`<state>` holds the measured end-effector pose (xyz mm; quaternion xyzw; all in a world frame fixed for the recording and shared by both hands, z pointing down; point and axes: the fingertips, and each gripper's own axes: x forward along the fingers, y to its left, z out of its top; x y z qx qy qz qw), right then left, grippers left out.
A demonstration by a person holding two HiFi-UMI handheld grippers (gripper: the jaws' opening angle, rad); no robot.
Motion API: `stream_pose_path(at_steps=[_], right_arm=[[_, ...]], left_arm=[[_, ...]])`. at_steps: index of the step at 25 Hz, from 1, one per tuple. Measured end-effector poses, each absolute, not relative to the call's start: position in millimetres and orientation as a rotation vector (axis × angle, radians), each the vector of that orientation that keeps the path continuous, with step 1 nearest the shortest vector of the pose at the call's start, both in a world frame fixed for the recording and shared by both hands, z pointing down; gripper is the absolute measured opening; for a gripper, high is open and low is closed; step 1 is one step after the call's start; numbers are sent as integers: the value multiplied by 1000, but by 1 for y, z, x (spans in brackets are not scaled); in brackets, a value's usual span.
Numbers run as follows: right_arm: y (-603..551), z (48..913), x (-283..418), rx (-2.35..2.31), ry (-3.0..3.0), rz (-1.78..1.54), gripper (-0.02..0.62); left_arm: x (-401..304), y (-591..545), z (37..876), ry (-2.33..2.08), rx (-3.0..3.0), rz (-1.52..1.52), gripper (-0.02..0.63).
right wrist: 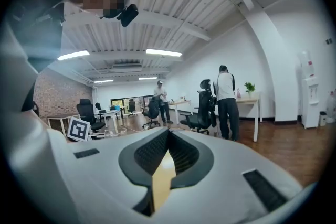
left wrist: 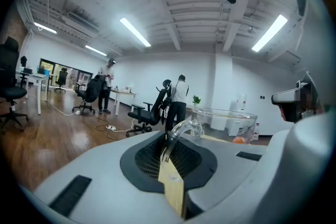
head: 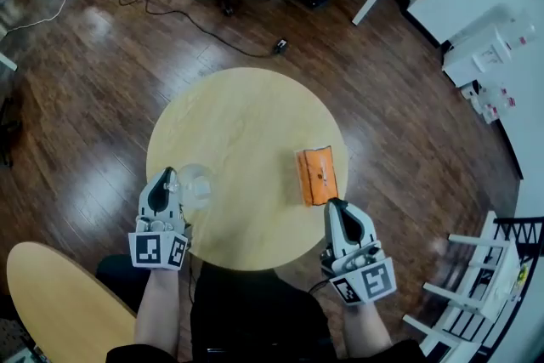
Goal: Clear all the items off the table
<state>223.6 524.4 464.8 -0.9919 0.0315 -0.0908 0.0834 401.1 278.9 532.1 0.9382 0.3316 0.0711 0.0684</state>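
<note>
Now the left tool [head: 170,175] is pinching the handle of a mug [head: 196,185] near the surface's [head: 246,110] left edge. The right tool [head: 333,204] is hovering, pressed together, beside a packet [head: 317,175].

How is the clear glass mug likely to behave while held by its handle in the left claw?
The clear glass mug looks rigid yet breakable, being see-through glass. Pinched only by its slim curved handle in the shut left claw, it may pivot or slip, since the smooth bowl sits off to one side.

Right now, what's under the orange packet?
The orange packet lies flat on the round wooden table. Only bare tabletop shows around it. Anything tucked beneath the packet is covered, so I can't tell.
</note>
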Motion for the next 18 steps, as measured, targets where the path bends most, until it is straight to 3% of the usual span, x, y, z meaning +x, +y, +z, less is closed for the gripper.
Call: stream_pose_path(at_steps=[10, 18], right_arm=[[469, 388, 267, -2981, 468, -12, 2], [330, 366, 276, -2849, 908, 30, 2]], left_arm=[[327, 136, 435, 495, 2899, 6, 0], [238, -8, 407, 67, 2937, -146, 0]])
